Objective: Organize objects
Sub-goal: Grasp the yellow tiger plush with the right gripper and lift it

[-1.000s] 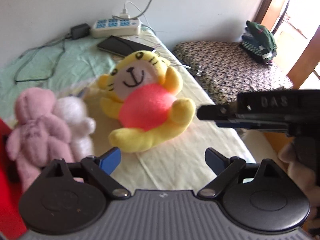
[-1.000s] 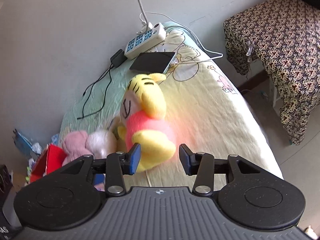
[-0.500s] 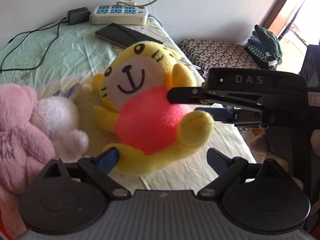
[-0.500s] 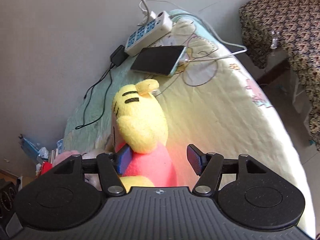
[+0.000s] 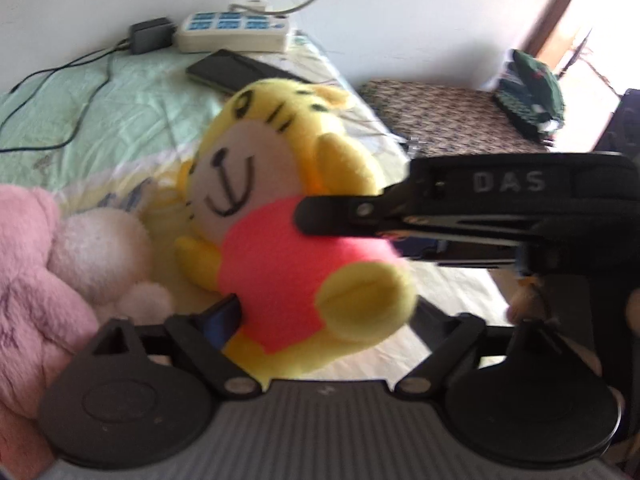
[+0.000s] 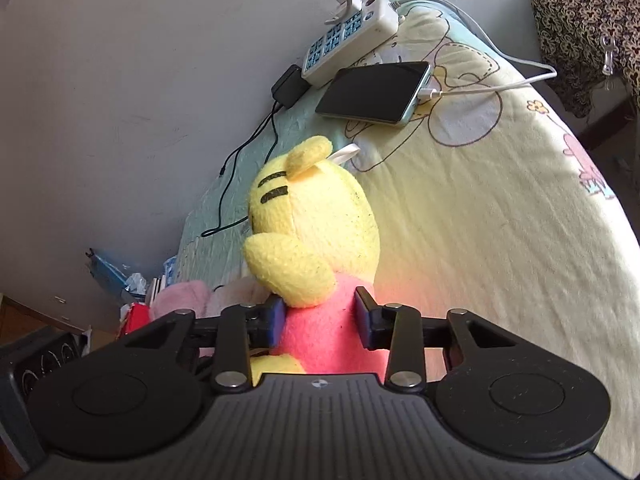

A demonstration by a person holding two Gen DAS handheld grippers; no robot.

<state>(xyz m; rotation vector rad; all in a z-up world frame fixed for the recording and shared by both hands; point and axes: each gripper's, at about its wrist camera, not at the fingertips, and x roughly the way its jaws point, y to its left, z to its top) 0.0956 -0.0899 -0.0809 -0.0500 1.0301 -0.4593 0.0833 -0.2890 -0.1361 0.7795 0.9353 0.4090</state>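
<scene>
Right tongs (image 6: 320,316) clamp yellow plush tiger (image 6: 316,240)'s pink belly; left tongs (image 5: 320,316) gape around it.

The yellow plush toy (image 6: 316,224) is fuzzy cloth, its pink belly felt-like. The bedsheet (image 6: 500,216) is wrinkled printed cotton. The phone (image 6: 374,92) shows glossy glass; the power strip (image 6: 352,36) smooth plastic.

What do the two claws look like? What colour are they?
Both are black, with a grey ribbed base, two round black discs and thin linked arms ending in blue pads. The right claw has "DAS" in raised letters on its side. The left claw looks the same.
</scene>
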